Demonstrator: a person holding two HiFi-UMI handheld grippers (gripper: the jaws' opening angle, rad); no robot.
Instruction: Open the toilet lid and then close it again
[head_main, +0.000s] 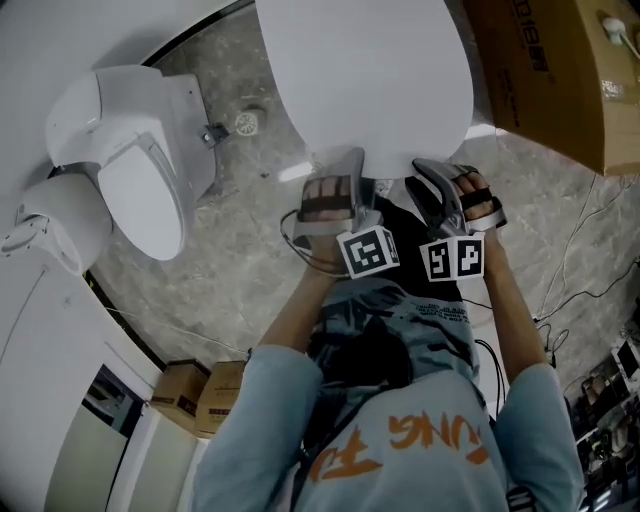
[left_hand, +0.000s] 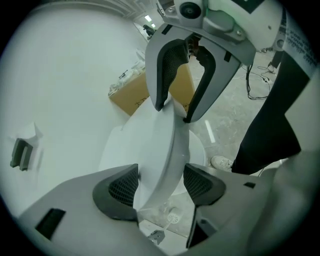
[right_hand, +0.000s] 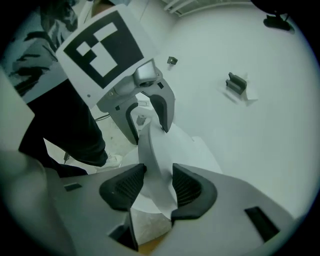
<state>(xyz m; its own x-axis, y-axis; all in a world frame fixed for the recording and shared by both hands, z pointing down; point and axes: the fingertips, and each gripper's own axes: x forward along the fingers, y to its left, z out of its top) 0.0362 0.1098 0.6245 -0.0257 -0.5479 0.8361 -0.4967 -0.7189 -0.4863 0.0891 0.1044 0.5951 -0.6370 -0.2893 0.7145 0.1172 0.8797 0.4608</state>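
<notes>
**Location.** The toilet lid (head_main: 365, 80) lies just beside the large cardboard box (head_main: 560, 80), on the box's left in the head view. Its front rim is turned toward the person. The right gripper (head_main: 428, 170) is set on that rim on the side nearer the box, and the left gripper (head_main: 342, 160) just beyond it, farther from the box.

**Tool state.** The left gripper (left_hand: 161, 182) is set wide, with the lid (left_hand: 160, 145) taken between its pads. The pad on the right is met only at its tip. The right gripper (right_hand: 159, 187) is set narrower and is clamped on both faces of the lid (right_hand: 155, 150).

**Handling.** The lid is judged to be stiff moulded plastic, fairly light, smooth and therefore slippery under the pads. As it is presumably hinged at the rear, an arc must be followed. Hold is best taken at the front rim, as here, where leverage is greatest. If it is released early, a slam is to be expected.

**View comparison.** Pad contact is shown only in the two gripper views, where the lid is seen edge-on and lifted off the seat. In each of them the opposite gripper is also seen across the rim. A second toilet (head_main: 130, 170), well apart from the box beyond the lid, is shown only in the head view.
</notes>
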